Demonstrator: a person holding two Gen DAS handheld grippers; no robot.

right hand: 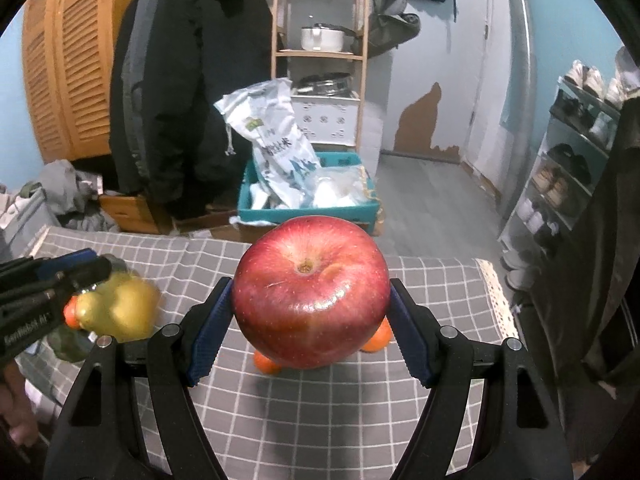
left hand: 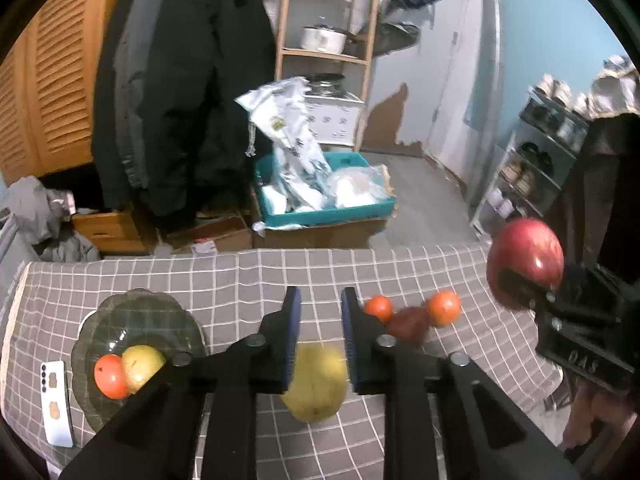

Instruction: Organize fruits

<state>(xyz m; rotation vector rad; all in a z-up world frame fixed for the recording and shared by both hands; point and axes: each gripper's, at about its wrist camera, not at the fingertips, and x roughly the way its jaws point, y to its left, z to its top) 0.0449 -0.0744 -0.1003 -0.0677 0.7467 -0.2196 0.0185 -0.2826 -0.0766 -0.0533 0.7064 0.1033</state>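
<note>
- Your right gripper [right hand: 310,330] clamps the red apple [right hand: 311,292] above the checked cloth [right hand: 320,412].
- Your left gripper [left hand: 320,344] grips the yellow pear [left hand: 318,384], right of the glass bowl [left hand: 132,320].
- Two oranges [left hand: 443,307] lie beyond the pear.

You can read "DAS" embossed on your right tongs [left hand: 516,280] body, and a partly legible white label, roughly "GenRobot.AI", on your left tongs [right hand: 86,276] body.

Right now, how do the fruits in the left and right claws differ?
The left claw holds a yellow pear, blurred; the right claw holds a red apple, sharp. The apple looks rounder, stem dimple facing the camera. Both are clamped between blue pads above the checked tablecloth.
</note>
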